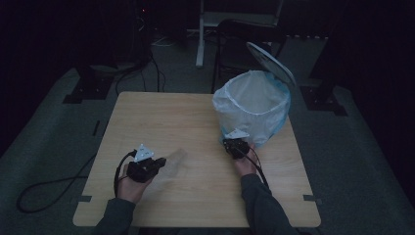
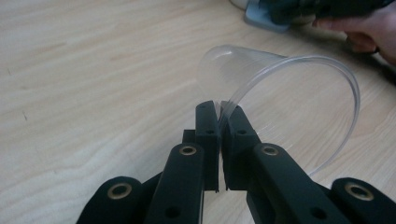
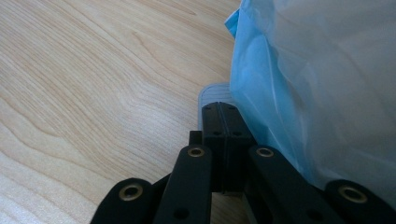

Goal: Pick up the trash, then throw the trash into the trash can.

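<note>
A clear plastic cup (image 1: 176, 159) lies on its side on the wooden table (image 1: 161, 117), left of centre. My left gripper (image 1: 161, 161) is shut on the cup's rim; in the left gripper view the thin rim of the cup (image 2: 299, 88) is pinched between the jaws of my left gripper (image 2: 218, 106). My right gripper (image 1: 234, 142) is shut with nothing between its jaws, at the foot of a bin (image 1: 252, 105) lined with a white and blue bag. In the right gripper view the tips of my right gripper (image 3: 219, 108) sit at the bin's grey pedal (image 3: 212, 93), beside the bag (image 3: 327, 84).
The bin's lid (image 1: 271, 61) stands raised behind its open mouth. A chair and a white stand are on the dark floor beyond the table. A black cable (image 1: 49, 188) trails off the table's left side. The other hand (image 2: 369, 28) is at the far right in the left gripper view.
</note>
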Action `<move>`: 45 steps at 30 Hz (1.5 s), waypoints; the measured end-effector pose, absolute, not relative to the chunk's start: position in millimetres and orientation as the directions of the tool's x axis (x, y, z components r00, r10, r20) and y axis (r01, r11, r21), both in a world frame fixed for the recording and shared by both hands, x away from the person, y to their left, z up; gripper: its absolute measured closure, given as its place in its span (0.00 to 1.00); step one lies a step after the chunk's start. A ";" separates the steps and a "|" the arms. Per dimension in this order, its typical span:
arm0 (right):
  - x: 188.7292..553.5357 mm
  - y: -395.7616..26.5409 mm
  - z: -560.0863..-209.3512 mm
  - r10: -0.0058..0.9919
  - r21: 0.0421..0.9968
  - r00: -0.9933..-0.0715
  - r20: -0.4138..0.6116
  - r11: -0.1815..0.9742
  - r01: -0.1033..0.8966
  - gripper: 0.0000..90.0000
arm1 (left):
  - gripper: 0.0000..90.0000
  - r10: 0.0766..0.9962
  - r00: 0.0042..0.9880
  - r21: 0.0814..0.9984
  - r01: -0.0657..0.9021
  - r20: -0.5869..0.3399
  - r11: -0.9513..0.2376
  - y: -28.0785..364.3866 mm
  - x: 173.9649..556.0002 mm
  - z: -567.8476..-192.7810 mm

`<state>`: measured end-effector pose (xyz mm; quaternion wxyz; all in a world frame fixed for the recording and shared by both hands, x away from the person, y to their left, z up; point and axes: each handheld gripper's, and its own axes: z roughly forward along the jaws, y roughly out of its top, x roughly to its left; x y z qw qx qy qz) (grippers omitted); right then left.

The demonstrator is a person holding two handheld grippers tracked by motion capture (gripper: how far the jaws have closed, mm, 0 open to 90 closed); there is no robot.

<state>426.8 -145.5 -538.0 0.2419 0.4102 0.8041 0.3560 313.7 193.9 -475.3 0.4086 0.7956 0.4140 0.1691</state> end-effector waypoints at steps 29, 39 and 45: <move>426.5 -146.1 -538.8 0.831 0.776 -0.547 -0.100 0.409 0.480 1.00 | 0.97 0.804 0.592 0.847 0.456 -0.058 -0.275 192.8 330.1 -442.3; 425.5 -145.4 -539.2 0.837 0.780 -0.540 -0.094 0.399 0.483 1.00 | 0.97 0.801 0.596 0.860 0.437 -0.058 -0.263 194.3 336.1 -430.2; 426.0 -146.2 -539.2 0.835 0.779 -0.542 -0.095 0.401 0.481 1.00 | 0.97 0.793 0.607 0.867 0.423 -0.055 -0.264 191.3 339.1 -423.5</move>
